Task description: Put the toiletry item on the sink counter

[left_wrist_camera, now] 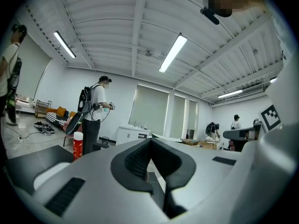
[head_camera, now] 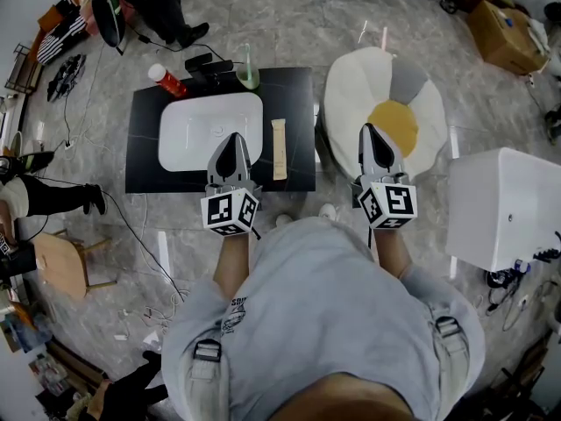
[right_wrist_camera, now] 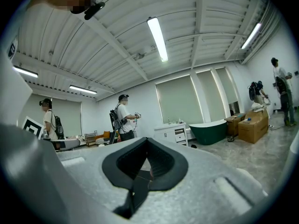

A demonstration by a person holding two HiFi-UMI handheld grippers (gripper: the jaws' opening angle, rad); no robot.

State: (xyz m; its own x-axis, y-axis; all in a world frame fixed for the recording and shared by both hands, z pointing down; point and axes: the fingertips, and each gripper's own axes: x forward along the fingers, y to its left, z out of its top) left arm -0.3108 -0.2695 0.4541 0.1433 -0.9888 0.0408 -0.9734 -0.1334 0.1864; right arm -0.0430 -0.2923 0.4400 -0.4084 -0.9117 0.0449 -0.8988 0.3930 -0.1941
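Basically done, judging by the layout. Far-left corner of the black surface (head_camera: 145, 152): red can (head_camera: 165, 79), upright. White basin (head_camera: 188, 134) fills the left and middle part, nothing in it. Green bottle (head_camera: 248, 73) stands at the far edge, a dark object just left of it, can't tell what.

Left tongs (head_camera: 234, 139) hang over the near edge, tip above the basin's right side. They are clenched with nothing between the pads, and the left gripper view shows the pads meeting on air.

Toiletry item (head_camera: 279, 148) is a long tan stick or tube. It lies flat on the surface in the strip between the basin's right rim and the right edge, running near-to-far. It is just beside the left tongs but apart from them, and nothing grips it.

Right of the surface on the floor is a white cushion (head_camera: 351, 86) with a yellow patch. Right tongs (head_camera: 371, 132) are over it, also clenched and empty, off the surface entirely. White box (head_camera: 504, 200) sits further right.

Progress: the item is on the sink counter and released, so placement looks complete. What's left, if anything, is pulling the left tongs clear. No other toiletry item is visible waiting to be carried.
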